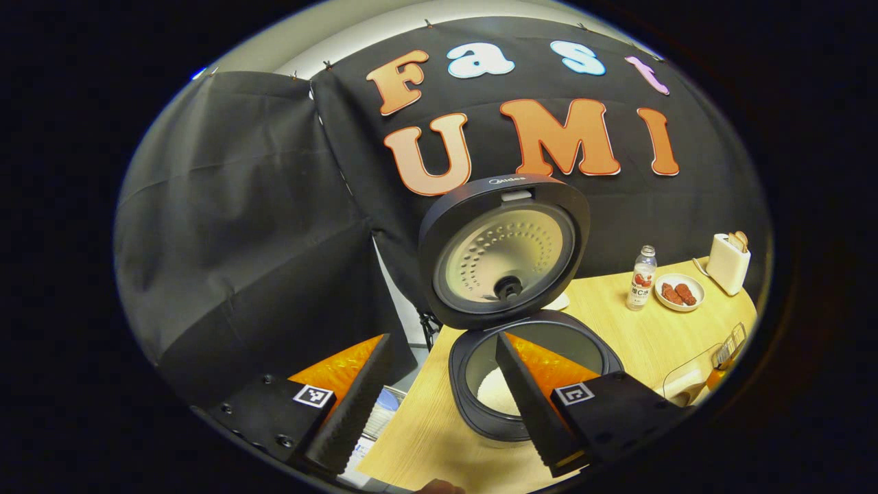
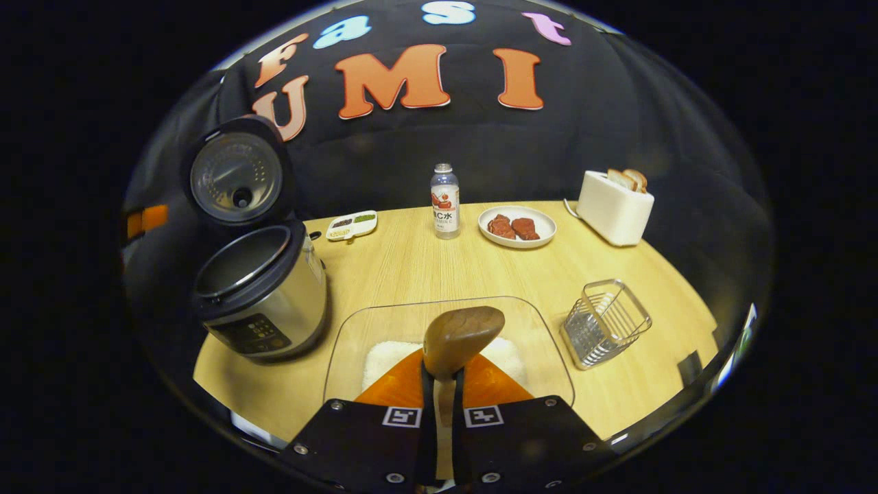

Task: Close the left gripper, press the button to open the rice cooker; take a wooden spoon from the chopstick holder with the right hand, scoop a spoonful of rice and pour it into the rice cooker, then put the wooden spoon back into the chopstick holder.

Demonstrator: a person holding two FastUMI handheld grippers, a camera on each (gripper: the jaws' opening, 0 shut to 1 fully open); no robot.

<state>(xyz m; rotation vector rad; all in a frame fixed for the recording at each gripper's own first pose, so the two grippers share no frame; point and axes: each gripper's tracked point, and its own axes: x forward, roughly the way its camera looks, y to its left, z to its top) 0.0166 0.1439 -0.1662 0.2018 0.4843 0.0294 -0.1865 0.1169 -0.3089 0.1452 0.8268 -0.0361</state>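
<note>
Right gripper view: right gripper (image 2: 440, 401) clamps wooden spoon (image 2: 458, 338) | left gripper view: left gripper (image 1: 439, 401) spread wide, empty

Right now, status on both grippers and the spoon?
Left hand-held gripper open. Right hand-held gripper shut on wooden spoon, over rice dish. Rice cooker lid up. Nothing blocking.

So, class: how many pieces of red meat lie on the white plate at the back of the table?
2. Both lie side by side on the white plate, between the bottle and the toaster: one nearer the bottle, the other nearer the toaster. Nothing seems hidden beneath them.
</note>
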